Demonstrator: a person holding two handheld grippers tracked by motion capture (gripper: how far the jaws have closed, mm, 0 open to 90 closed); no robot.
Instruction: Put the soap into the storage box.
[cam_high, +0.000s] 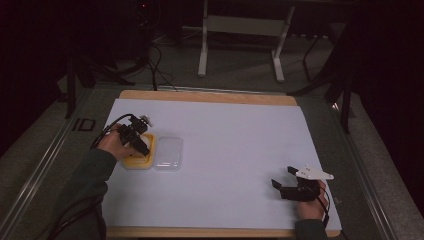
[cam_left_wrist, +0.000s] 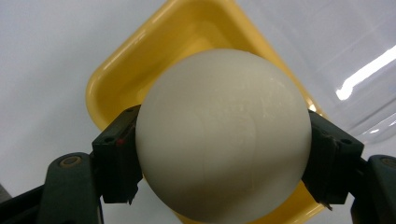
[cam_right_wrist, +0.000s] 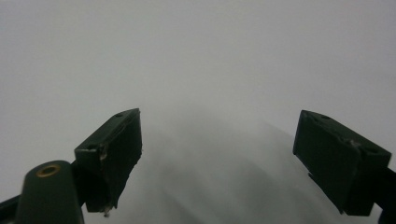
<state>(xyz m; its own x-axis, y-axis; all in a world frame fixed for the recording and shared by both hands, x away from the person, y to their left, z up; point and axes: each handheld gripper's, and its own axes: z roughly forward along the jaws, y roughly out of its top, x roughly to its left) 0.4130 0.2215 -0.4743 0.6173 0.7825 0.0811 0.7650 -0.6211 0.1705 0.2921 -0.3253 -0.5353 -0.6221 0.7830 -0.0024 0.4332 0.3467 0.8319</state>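
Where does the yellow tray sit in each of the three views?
High view: yellow tray at left, under the left gripper, beside a clear lid.
Left gripper view: centre, behind the white ball.
Right gripper view: not in it.
Shared landmark: the clear lid beside the tray.

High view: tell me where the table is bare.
Bare: the white sheet between the clear lid and the right tool, and its far half. Crowded: the near-left, with the yellow tray, lid and left tool.
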